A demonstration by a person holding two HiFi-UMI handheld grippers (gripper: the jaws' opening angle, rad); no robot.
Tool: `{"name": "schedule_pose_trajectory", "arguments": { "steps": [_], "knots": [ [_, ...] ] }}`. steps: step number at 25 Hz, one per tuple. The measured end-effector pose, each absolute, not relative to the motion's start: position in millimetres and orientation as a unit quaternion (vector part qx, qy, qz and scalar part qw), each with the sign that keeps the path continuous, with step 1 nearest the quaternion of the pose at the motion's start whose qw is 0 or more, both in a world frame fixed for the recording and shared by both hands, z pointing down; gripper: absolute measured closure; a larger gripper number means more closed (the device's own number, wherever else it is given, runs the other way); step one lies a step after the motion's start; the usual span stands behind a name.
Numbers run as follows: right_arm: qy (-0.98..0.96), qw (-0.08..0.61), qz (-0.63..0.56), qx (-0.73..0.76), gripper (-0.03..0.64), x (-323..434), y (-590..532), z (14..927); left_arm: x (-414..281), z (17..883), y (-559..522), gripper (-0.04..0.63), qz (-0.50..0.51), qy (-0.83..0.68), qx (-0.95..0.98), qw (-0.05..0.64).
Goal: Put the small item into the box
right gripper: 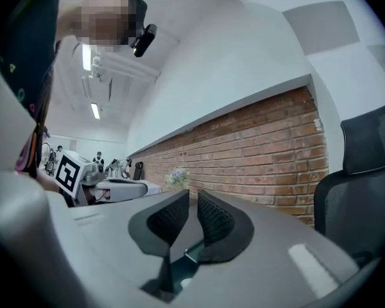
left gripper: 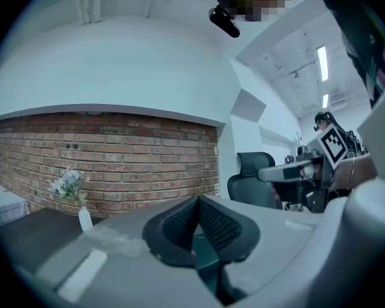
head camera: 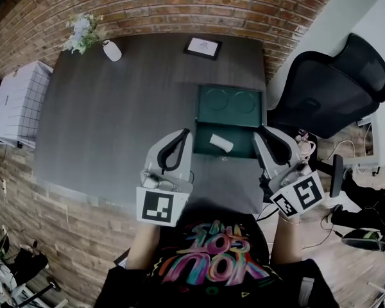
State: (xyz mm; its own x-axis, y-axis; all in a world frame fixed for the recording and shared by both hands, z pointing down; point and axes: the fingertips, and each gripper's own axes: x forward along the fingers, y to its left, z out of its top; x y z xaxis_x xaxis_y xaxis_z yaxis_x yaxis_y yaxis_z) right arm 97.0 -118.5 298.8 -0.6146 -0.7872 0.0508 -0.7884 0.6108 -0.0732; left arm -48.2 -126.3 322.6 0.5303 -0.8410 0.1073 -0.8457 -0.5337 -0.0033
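A green box lies open on the dark table, right of the middle. A small white item rests inside its near half. My left gripper hovers just left of the box's near corner, jaws shut and empty. In the left gripper view the left gripper points up toward the brick wall. My right gripper hangs at the box's right edge. In the right gripper view the right gripper shows a narrow gap between its pads, with nothing in it.
A white vase of flowers and a small picture frame stand at the table's far edge by the brick wall. A white gridded box sits to the left, a black office chair to the right.
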Motion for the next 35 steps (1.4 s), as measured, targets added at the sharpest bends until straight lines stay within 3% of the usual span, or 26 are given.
{"name": "schedule_pose_trajectory", "arguments": {
  "steps": [18, 27, 35],
  "knots": [
    [-0.881, -0.049, 0.08, 0.464, 0.615, 122, -115, 296, -46, 323, -125, 0.594, 0.05, -0.483, 0.874, 0.023],
    [-0.891, -0.006, 0.072, 0.449, 0.615, 109, -117, 308, -45, 325, -129, 0.594, 0.051, -0.482, 0.874, 0.028],
    [-0.891, -0.011, 0.082, 0.446, 0.615, 108, -122, 309, -46, 330, -132, 0.594, 0.053, -0.483, 0.873, 0.038]
  ]
}}
